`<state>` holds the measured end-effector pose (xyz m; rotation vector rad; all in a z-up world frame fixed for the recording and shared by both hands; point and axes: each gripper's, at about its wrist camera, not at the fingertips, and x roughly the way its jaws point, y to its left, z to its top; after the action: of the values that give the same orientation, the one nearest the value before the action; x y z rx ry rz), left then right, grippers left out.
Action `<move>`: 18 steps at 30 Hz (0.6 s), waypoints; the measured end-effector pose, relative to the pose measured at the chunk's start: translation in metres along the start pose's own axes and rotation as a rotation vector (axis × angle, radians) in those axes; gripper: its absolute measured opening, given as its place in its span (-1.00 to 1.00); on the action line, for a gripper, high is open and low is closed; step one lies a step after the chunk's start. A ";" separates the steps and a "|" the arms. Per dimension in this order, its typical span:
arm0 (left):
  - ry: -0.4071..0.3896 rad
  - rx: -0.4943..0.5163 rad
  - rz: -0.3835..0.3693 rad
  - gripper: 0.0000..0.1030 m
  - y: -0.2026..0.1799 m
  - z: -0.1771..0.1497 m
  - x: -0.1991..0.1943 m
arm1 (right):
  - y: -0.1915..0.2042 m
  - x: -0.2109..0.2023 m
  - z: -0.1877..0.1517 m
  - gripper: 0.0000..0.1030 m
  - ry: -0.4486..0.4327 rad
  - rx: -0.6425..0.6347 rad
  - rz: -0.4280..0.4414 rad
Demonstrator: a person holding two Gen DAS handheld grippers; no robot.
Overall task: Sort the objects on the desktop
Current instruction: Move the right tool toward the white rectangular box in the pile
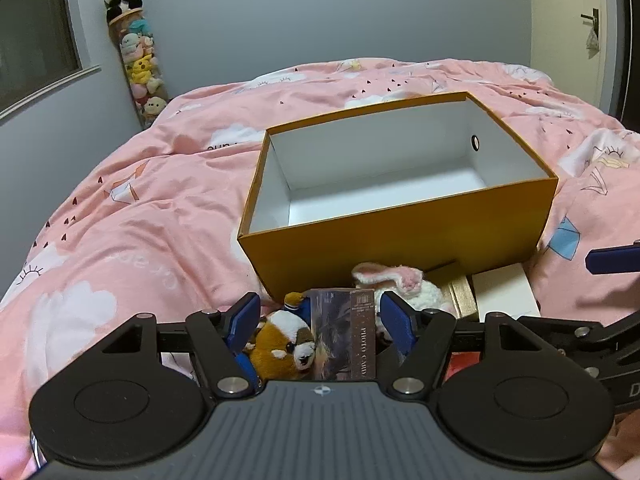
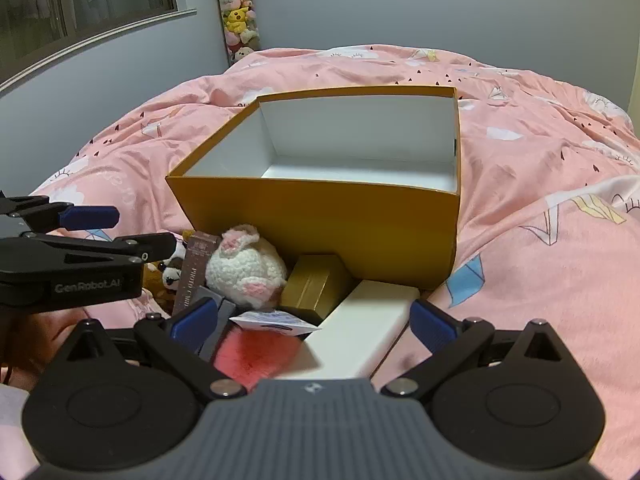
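Observation:
An empty orange box (image 1: 400, 236) with a white inside sits on the pink bed; it also shows in the right wrist view (image 2: 328, 216). In front of it lie a brown plush (image 1: 284, 344), a photo card box (image 1: 348, 332), a white crochet bunny (image 2: 244, 266), a gold box (image 2: 314, 286) and a long white box (image 2: 360, 328). My left gripper (image 1: 320, 320) is open around the plush and photo card box. My right gripper (image 2: 312, 320) is open over the white box and a pink fluffy item (image 2: 256, 354).
The pink quilt (image 1: 132, 216) covers the bed all around. A tall tube of plush toys (image 1: 138, 60) stands at the far wall corner. A window is on the left, a door (image 1: 568, 20) at far right. The left gripper's body (image 2: 72, 268) shows in the right view.

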<state>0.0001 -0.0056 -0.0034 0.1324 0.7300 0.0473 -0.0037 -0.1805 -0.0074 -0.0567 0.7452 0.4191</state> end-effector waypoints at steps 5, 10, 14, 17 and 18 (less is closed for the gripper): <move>0.001 0.012 -0.056 0.36 -0.003 0.000 -0.002 | 0.001 -0.001 0.000 0.98 -0.004 -0.003 -0.005; -0.008 0.038 -0.076 0.36 -0.008 -0.001 -0.005 | -0.002 0.000 -0.001 0.98 0.007 0.021 0.026; -0.004 0.038 -0.078 0.36 -0.010 -0.001 -0.005 | -0.004 0.001 -0.002 0.98 0.012 0.037 0.031; 0.001 0.043 -0.081 0.36 -0.011 -0.001 -0.005 | -0.004 0.001 -0.002 0.98 0.013 0.031 0.027; 0.003 0.046 -0.081 0.36 -0.011 -0.001 -0.005 | -0.003 0.001 -0.003 0.98 0.014 0.029 0.028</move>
<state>-0.0041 -0.0167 -0.0023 0.1464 0.7389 -0.0463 -0.0035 -0.1836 -0.0102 -0.0222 0.7659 0.4354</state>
